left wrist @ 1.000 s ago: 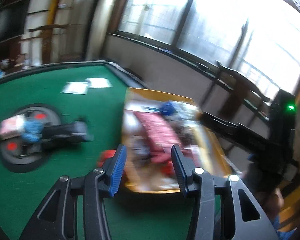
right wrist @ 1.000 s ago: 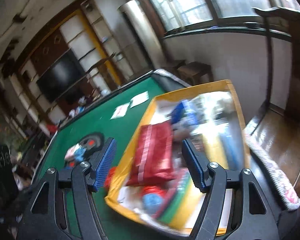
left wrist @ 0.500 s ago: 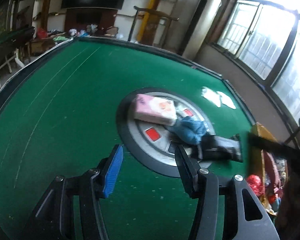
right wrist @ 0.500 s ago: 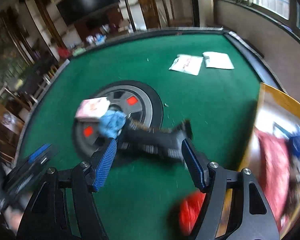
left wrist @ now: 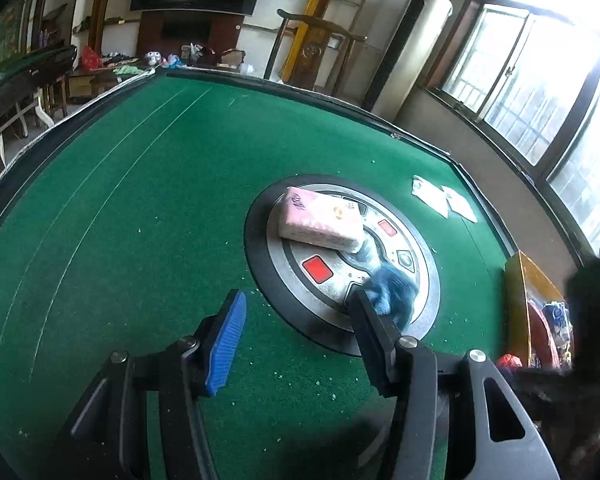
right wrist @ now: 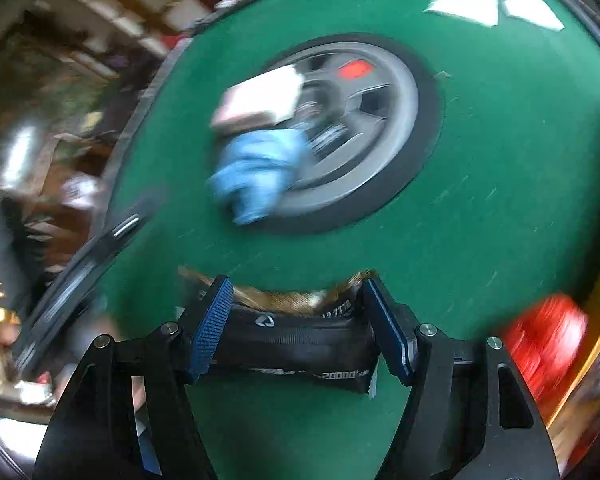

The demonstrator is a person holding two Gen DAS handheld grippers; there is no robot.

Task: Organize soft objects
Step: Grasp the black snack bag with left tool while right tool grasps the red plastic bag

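1. Pouch (right wrist: 296, 344), black and soft with white print and a brownish crinkled top edge, sits crosswise between the right gripper's (right wrist: 298, 320) ribbed blue pads, pinched at both ends and held above the green felt table (right wrist: 500, 160).
2. Blue cloth (left wrist: 392, 292), crumpled and fuzzy, lies on the near rim of the round grey metal hub (left wrist: 424, 256) at the table's centre.
3. Tissue pack (left wrist: 320, 220), a pink soft-cornered brick in plastic wrap, rests on the hub's far side, just beside the cloth.
4. Left gripper (left wrist: 296, 340) hangs over the felt by the hub's near edge; its jaws, having just widened, stand apart with nothing between them, the right finger (left wrist: 370, 336) hiding part of the cloth.
5. Yellow box (left wrist: 518, 280) stands at the table's right edge, with a red crinkly thing (left wrist: 509, 360) beside it.
6. Two flat white packets (left wrist: 444, 200) lie near the far right edge.
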